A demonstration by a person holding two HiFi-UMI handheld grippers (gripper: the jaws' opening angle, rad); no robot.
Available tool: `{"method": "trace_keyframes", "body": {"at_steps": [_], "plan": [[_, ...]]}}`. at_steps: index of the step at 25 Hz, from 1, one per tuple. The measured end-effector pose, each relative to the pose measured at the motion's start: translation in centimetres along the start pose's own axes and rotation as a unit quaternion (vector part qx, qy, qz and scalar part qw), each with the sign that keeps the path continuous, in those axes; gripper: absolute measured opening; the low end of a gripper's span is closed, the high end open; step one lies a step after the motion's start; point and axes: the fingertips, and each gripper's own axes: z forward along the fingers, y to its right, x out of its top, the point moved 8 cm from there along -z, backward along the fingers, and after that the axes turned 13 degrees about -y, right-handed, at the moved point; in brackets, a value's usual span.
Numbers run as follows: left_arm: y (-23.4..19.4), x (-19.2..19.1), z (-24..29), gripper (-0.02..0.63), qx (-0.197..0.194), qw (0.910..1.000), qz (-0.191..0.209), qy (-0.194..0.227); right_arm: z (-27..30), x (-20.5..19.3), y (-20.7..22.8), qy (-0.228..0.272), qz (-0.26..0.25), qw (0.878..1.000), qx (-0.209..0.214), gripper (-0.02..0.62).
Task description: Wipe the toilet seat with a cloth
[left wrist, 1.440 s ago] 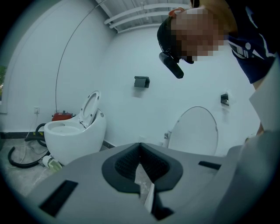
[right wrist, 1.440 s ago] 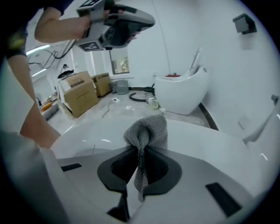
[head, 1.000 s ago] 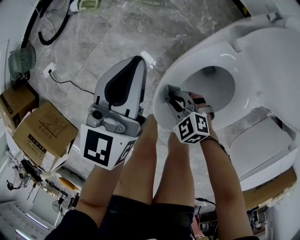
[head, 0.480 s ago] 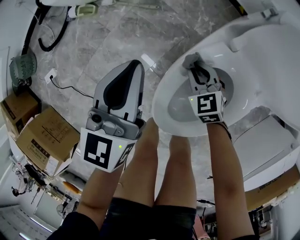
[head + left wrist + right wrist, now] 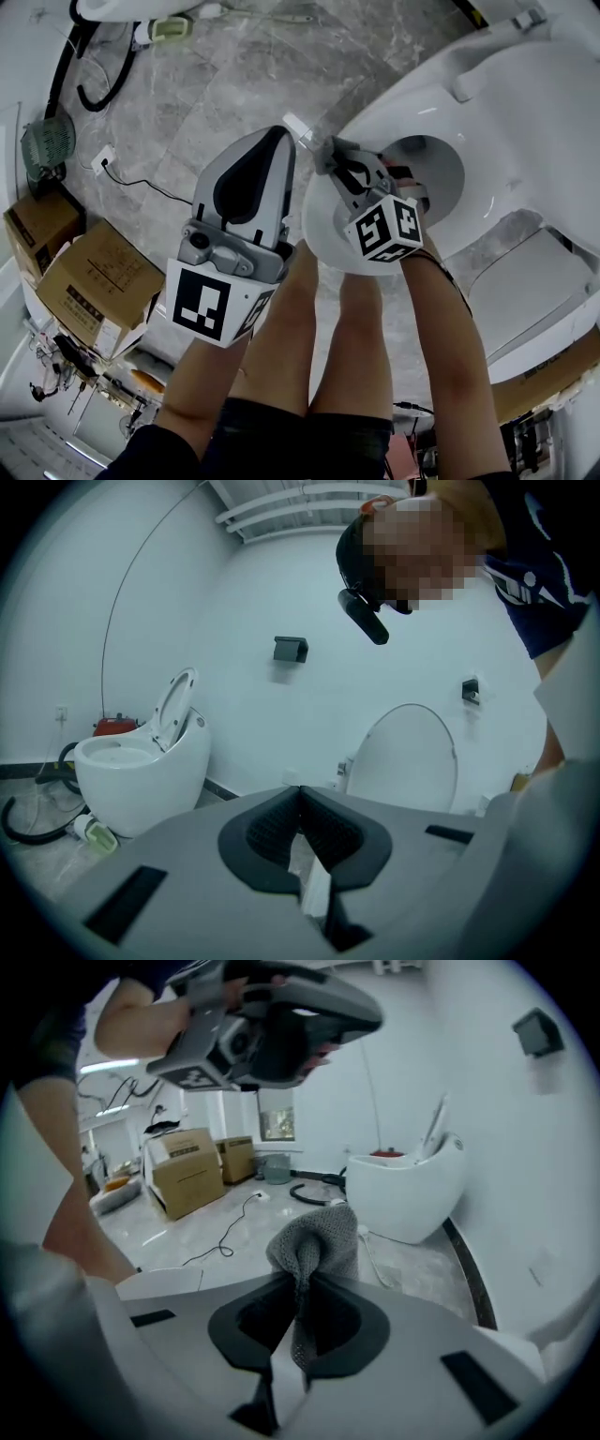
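The white toilet seat (image 5: 403, 108) lies down over the bowl at the upper right of the head view, with its lid (image 5: 408, 761) raised. My right gripper (image 5: 330, 156) is at the seat's front-left rim, shut on a grey knitted cloth (image 5: 323, 148). In the right gripper view the cloth (image 5: 317, 1237) bulges out past the jaws of my right gripper (image 5: 302, 1274). My left gripper (image 5: 279, 133) hovers over the floor just left of the bowl, clear of the seat. In its own view my left gripper (image 5: 300, 791) is shut with nothing between the jaws.
Cardboard boxes (image 5: 89, 272) stand on the marble floor at the left, near a cable (image 5: 141, 169) and a black hose (image 5: 94, 75). A second white toilet (image 5: 141, 761) stands by the wall. The person's legs are directly below the bowl.
The right gripper with the cloth has slid from the far inner part of the seat back to its front-left rim. The left gripper has hardly moved.
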Motion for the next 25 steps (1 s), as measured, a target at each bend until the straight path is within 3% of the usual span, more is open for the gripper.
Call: {"method": "trace_keyframes", "body": {"at_steps": [2, 5, 9, 11, 14, 16, 20, 25], "plan": [[0.2, -0.1, 0.0, 0.012, -0.003, 1.0, 0.003, -0.004, 0.1, 0.0, 0.1, 0.002, -0.002, 1.0, 0.0, 0.051], [0.2, -0.1, -0.1, 0.012, -0.004, 0.9999, 0.009, -0.007, -1.2, -2.3, 4.4, 0.019, 0.114, 0.991, -0.073, 0.051], [0.0, -0.4, 0.1, 0.012, -0.003, 0.9999, 0.009, -0.013, -4.6, -7.1, 11.7, 0.027, 0.272, 0.94, -0.203, 0.051], [0.1, -0.4, 0.0, 0.012, -0.004, 0.9999, 0.008, -0.014, -6.5, -9.2, 13.5, 0.018, 0.3, 0.918, -0.257, 0.051], [0.4, -0.2, 0.0, 0.012, -0.006, 0.9999, 0.007, -0.011, -7.8, -10.5, 14.1, 0.002, 0.308, 0.906, -0.291, 0.051], [0.6, -0.1, 0.1, 0.012, -0.007, 0.9999, 0.007, -0.01, -7.2, -9.9, 13.5, -0.003, 0.29, 0.917, -0.273, 0.051], [0.9, -0.2, 0.6, 0.012, -0.01, 0.9999, 0.007, -0.008, -3.5, -5.8, 8.9, 0.011, 0.186, 0.971, -0.15, 0.051], [1.5, -0.1, 1.0, 0.012, -0.015, 0.9998, 0.012, -0.011, -1.4, -2.8, 2.8, 0.032, 0.088, 0.995, -0.032, 0.051]]}}
